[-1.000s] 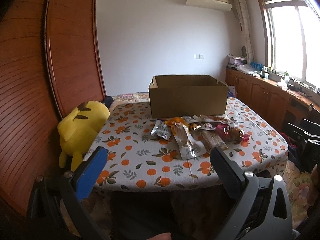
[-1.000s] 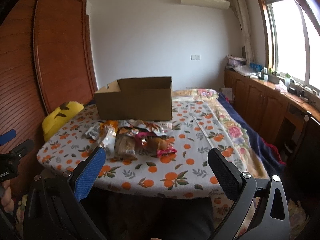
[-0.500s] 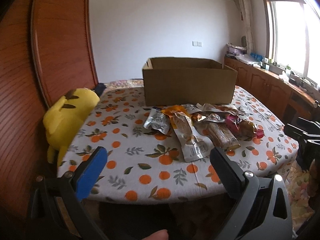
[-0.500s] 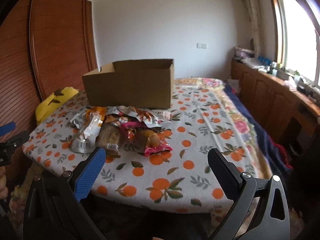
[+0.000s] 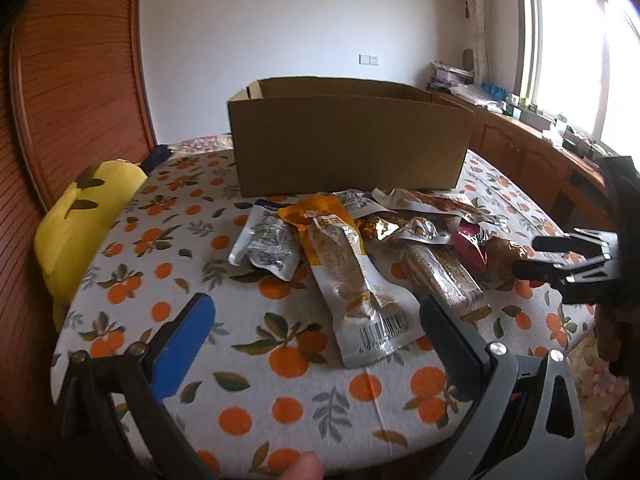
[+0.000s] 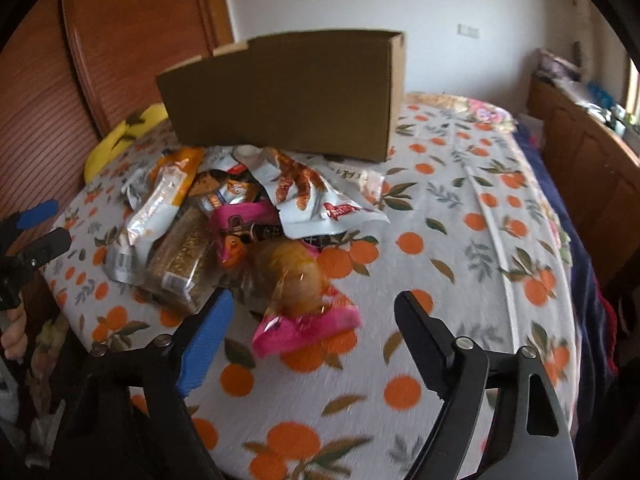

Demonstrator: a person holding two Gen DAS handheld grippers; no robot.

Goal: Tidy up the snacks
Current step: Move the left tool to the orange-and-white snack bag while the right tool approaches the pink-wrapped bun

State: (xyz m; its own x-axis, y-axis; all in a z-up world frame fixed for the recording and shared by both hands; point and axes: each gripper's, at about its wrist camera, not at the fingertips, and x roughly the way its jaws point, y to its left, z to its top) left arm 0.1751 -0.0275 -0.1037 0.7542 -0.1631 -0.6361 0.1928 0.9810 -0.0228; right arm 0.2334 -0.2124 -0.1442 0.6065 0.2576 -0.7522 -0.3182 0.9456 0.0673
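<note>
A pile of snack packets lies on the orange-patterned tablecloth in front of an open cardboard box. My left gripper hovers open at the near table edge. The barcode end of a long silver-orange packet shows between its fingers. Left of that packet is a silver pouch, and a brown bar lies to its right. In the right wrist view my right gripper is open with its jaws closing. A bun in a pink wrapper lies between the pads, untouched.
A yellow plush toy leans at the table's left edge against a wooden wardrobe. Wooden cabinets run under the window at the right. Behind the pile, the box stands across the table. Right of the pile is bare tablecloth.
Both grippers have come closer to the table and dropped lower, tilting down toward the snack pile. The right gripper's fingers now stand narrower than before.
</note>
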